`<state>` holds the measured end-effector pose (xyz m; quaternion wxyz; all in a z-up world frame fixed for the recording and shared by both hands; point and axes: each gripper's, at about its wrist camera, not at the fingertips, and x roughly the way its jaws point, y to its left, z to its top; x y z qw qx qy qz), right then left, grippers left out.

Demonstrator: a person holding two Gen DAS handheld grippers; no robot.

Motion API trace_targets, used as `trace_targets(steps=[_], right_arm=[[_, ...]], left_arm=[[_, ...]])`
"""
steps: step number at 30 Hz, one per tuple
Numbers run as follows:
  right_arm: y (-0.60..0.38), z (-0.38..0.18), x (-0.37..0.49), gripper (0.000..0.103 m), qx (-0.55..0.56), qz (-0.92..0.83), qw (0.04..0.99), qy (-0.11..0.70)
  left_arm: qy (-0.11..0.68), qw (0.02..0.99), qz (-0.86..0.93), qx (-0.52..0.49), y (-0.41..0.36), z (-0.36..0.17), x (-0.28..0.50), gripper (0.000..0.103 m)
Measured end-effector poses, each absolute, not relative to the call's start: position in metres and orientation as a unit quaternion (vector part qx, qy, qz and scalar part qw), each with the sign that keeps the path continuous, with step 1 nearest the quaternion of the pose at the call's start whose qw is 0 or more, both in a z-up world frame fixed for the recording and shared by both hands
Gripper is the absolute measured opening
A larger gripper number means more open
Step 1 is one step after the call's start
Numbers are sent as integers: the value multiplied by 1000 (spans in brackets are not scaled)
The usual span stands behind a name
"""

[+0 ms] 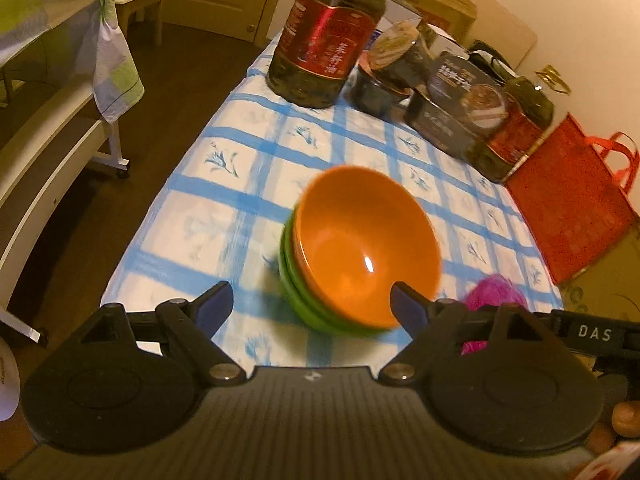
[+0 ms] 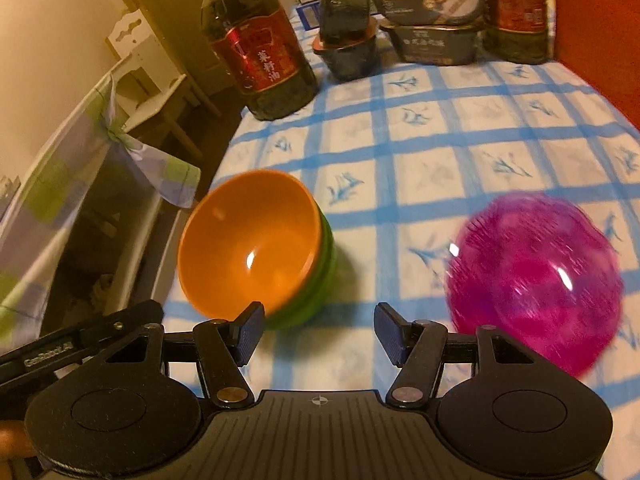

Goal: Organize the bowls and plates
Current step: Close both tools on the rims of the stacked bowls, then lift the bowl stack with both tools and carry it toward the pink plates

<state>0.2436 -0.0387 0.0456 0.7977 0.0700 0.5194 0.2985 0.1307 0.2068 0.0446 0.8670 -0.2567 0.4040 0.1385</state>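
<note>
An orange bowl [image 1: 364, 244] is nested on top of green bowls [image 1: 298, 296] on the blue-checked tablecloth [image 1: 240, 184]. My left gripper [image 1: 312, 304] hangs open just in front of this stack, its pads apart and nothing between them. In the right wrist view the same orange bowl [image 2: 248, 244] and green bowls [image 2: 320, 288] sit at the left, and a translucent pink bowl [image 2: 536, 280] sits alone at the right. My right gripper [image 2: 318, 334] is open over bare cloth between the stack and the pink bowl. The pink bowl [image 1: 494, 300] peeks out behind my left gripper's right finger.
At the far end of the table stand a large oil bottle [image 1: 324, 32], dark food tubs [image 1: 452, 100] and a second oil bottle [image 1: 516, 128]. A red bag [image 1: 576, 200] stands off the table's right edge. White furniture [image 1: 48, 152] and dark floor lie beyond the left edge.
</note>
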Motion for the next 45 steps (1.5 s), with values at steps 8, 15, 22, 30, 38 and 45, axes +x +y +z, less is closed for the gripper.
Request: trace_targets(steps=[8,15,22,30,38,45], right_arm=[[0,19,288,61,50,307,783,539],[18,-17,310,61,32,303,768,563],[27,-34,315,56,29,304,759,576],[27,-45,318,32,36,301,749,589],[27,-44,311,24,38,294,756,584],[14,-36,297,24,49,288,758,583]], left_arm=[[436,843,128,-288,232,11,175,65],[460,823,124,-310,242,-19,191,47],[470,815,115,-319,246,-32,195,31],[474,817,107,-310,244,-33,199,28],[476,824,108,-288,236,-28,197,26],[476,829,100,-276,222,-16,183,26]])
